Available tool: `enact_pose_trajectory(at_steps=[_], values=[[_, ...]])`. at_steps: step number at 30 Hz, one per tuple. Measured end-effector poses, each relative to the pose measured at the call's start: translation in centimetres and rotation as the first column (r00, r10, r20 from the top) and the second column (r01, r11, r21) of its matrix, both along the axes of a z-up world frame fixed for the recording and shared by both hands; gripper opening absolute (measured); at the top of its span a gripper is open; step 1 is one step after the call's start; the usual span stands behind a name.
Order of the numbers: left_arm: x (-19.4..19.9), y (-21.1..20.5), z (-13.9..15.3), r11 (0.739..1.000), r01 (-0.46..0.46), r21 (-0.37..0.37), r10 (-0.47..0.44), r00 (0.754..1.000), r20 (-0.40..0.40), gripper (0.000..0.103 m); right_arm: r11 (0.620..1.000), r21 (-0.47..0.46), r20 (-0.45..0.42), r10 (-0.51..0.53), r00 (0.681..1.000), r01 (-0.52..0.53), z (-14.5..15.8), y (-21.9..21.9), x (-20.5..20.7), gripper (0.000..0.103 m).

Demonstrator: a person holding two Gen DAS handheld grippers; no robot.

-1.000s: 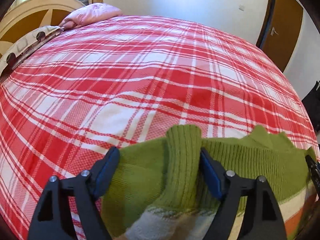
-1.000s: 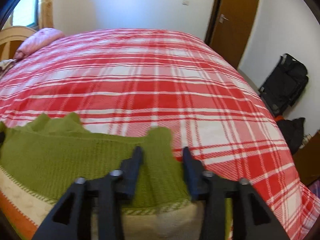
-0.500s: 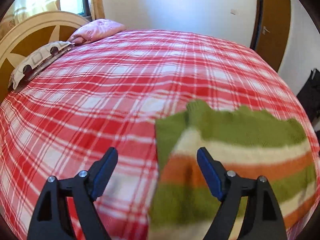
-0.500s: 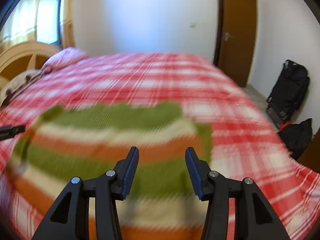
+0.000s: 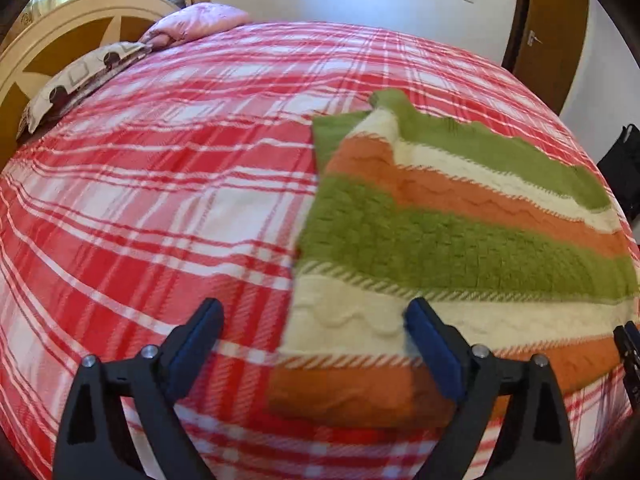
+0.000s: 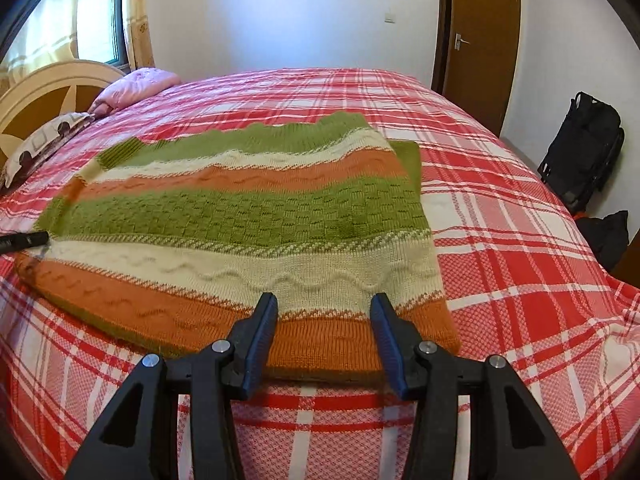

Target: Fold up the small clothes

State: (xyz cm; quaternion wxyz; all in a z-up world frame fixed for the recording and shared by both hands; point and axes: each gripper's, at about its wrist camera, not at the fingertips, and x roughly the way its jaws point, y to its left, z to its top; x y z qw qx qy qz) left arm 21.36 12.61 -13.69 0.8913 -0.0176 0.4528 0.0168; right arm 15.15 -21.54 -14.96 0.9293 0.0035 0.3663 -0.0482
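Note:
A knitted sweater (image 5: 440,240) (image 6: 240,216) striped green, cream and orange lies flat on the red plaid bed, with a green layer showing along its far edge. My left gripper (image 5: 314,312) hovers at the sweater's near left edge. Its jaws are opening wide, and the pads touch no cloth. My right gripper (image 6: 324,302) stands open above the near orange stripe, its blue pads clear of the knit. The left gripper's fingertip (image 6: 24,240) shows at the sweater's left side in the right wrist view.
The plaid bedspread (image 6: 500,240) covers the whole bed. A wooden headboard (image 5: 60,52), a patterned pillow (image 5: 80,80) and a pink pillow (image 6: 136,84) sit far left. A brown door (image 6: 476,40) and a black bag (image 6: 584,152) stand to the right.
Both grippers had the sweater's green edge between their fingers a second ago. They have let it go and drawn back toward the near edge. The sweater now lies spread flat.

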Motion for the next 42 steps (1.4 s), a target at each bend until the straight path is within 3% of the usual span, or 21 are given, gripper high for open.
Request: enact_pose_trajectory(at_steps=[2,6,9,11,13,15,17,19,20,22,23,26,30,33,34,35,36,37,39,40,42], values=[[0.0,0.5,1.3,1.0,0.013,-0.008,-0.013,0.999,0.041,0.095,1.0,0.007,0.01,-0.001,1.0,0.001,-0.1,-0.1,0.0,0.05],[2.8,1.7,4.9,0.993,0.059,-0.106,-0.046,0.992,0.117,0.094,1.0,0.021,0.027,0.002,1.0,-0.003,-0.2,-0.3,-0.3,0.05],[6.0,0.9,6.0,0.989,0.117,-0.095,-0.101,0.982,0.159,0.082,0.999,0.035,0.035,0.005,0.999,-0.006,-0.2,-0.5,-0.4,0.05],[8.2,-0.4,5.4,0.981,0.173,-0.091,-0.16,0.978,0.135,0.079,0.999,0.038,0.037,0.006,0.999,-0.008,-0.2,-0.5,-0.4,0.051],[10.5,-1.9,3.8,0.963,0.229,-0.141,-0.22,0.972,0.079,0.073,0.999,0.04,0.038,0.007,0.999,-0.009,-0.3,-0.5,-0.4,0.051],[11.6,-2.9,2.3,0.956,0.243,-0.165,-0.243,0.97,0.023,0.063,0.999,0.043,0.04,0.008,0.999,-0.009,-0.3,-0.6,-0.4,0.051],[11.8,-3.8,0.8,0.943,0.243,-0.229,-0.259,0.965,-0.042,0.061,0.999,0.046,0.042,0.008,0.999,-0.01,-0.3,-0.6,-0.4,0.051],[11.2,-4.0,0.8,0.932,0.242,-0.271,-0.257,0.966,-0.022,0.061,0.999,0.048,0.045,0.009,0.999,-0.011,-0.3,-0.6,-0.4,0.051],[11.1,-3.9,1.0,0.912,0.26,-0.317,-0.279,0.96,-0.016,0.061,0.999,0.049,0.045,0.01,0.999,-0.012,-0.4,-0.7,-0.5,0.051],[10.8,-3.4,1.4,0.832,0.289,-0.474,-0.335,0.942,-0.014,0.061,0.999,0.053,0.047,0.01,0.999,-0.013,-0.4,-0.7,-0.5,0.052],[10.5,-3.1,1.8,0.802,0.297,-0.518,-0.346,0.938,0.001,0.061,0.998,0.054,0.048,0.011,0.999,-0.013,-0.4,-0.7,-0.5,0.052],[10.4,-3.0,2.3,0.771,0.31,-0.556,-0.353,0.935,0.031,0.061,0.998,0.056,0.05,0.011,0.999,-0.014,-0.4,-0.7,-0.6,0.052],[11.6,-3.0,0.6,0.797,0.246,-0.551,-0.316,0.948,-0.034,0.061,0.998,0.059,0.05,0.013,0.999,-0.016,-0.4,-0.8,-0.6,0.052],[12.2,-2.7,0.3,0.786,0.218,-0.578,-0.287,0.957,-0.03,0.061,0.998,0.058,0.05,0.013,0.999,-0.016,-0.4,-0.8,-0.6,0.052],[12.4,-2.7,0.6,0.793,0.203,-0.575,-0.265,0.964,-0.026,0.06,0.998,0.059,0.05,0.013,0.999,-0.016,-0.4,-0.8,-0.6,0.052],[12.4,-2.4,1.0,0.8,0.193,-0.568,-0.247,0.969,-0.017,0.051,0.998,0.059,0.05,0.013,0.999,-0.016,-0.4,-0.8,-0.6,0.052],[12.4,-2.1,1.5,0.805,0.188,-0.562,-0.234,0.972,-0.011,0.034,0.998,0.059,0.051,0.013,0.999,-0.016,-0.4,-0.8,-0.6,0.052],[12.3,-1.6,2.1,0.8,0.184,-0.571,-0.225,0.974,-0.002,0.03,0.998,0.059,0.051,0.013,0.999,-0.016,-0.4,-0.8,-0.6,0.052],[12.3,-0.2,3.6,0.78,0.192,-0.596,-0.207,0.977,0.044,0.03,0.998,0.057,0.05,0.013,0.999,-0.016,-0.4,-0.8,-0.6,0.052],[12.1,0.8,4.7,0.783,0.192,-0.592,-0.183,0.98,0.075,0.03,0.998,0.056,0.051,0.013,0.999,-0.016,-0.4,-0.8,-0.6,0.052],[11.8,2.2,6.4,0.817,0.17,-0.551,-0.127,0.985,0.116,0.031,0.998,0.054,0.051,0.013,0.999,-0.016,-0.4,-0.9,-0.6,0.052]])
